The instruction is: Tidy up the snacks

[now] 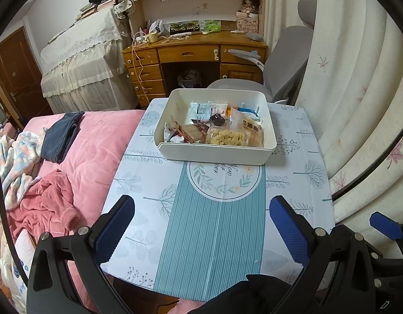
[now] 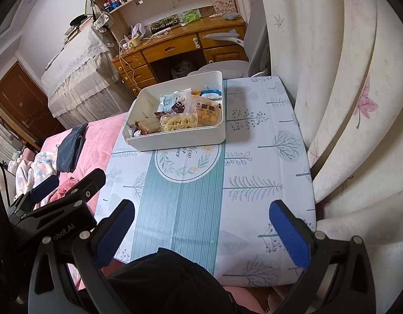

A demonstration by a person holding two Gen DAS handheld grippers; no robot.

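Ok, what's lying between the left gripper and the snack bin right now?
Only bare tablecloth, no loose snacks, between the open left gripper and the white bin; left wrist view shows it.

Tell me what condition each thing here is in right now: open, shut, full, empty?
Left gripper: open, holding nothing.
Right gripper: open, holding nothing.
White rectangular plastic bin: lidless, upright, holding snack packets.
Clear bag of pale puffed snacks: sealed-looking, lying against the bin's near wall.
Wooden desk drawers: shut.

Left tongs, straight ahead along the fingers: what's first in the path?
Probably the near wall of the white bin holding the snack packets. The left tongs are open over bare tablecloth, nothing between them and the bin. Depth is uncertain through the fisheye.
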